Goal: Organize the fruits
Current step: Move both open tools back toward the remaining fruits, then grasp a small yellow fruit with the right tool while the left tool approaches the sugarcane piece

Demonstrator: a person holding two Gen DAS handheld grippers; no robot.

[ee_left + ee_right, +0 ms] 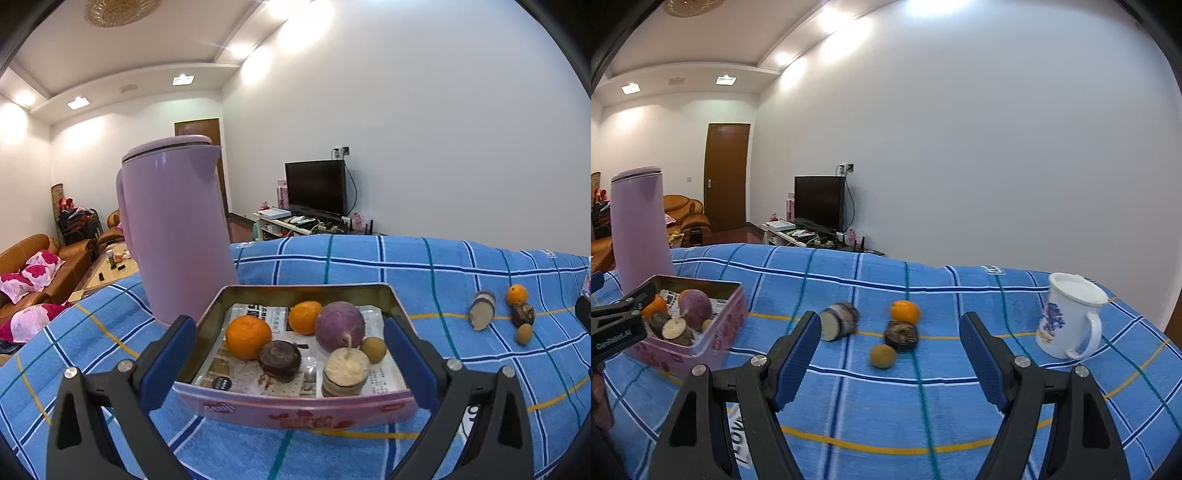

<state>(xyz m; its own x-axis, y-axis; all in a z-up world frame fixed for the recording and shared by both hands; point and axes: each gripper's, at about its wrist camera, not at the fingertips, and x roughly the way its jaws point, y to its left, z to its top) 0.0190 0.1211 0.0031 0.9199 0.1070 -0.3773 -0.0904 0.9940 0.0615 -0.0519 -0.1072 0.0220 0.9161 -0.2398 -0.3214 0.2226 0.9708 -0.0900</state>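
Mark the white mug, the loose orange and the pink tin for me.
white mug (1067, 325), right wrist view, on its printed side wall.
loose orange (905, 311), right wrist view, on its front face.
pink tin (295, 408), left wrist view, on its near outer wall.

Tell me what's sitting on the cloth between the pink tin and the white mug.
In the right wrist view, between the pink tin and the white mug lie four loose pieces: a cut purple root, an orange, a dark round fruit and a small brown fruit.
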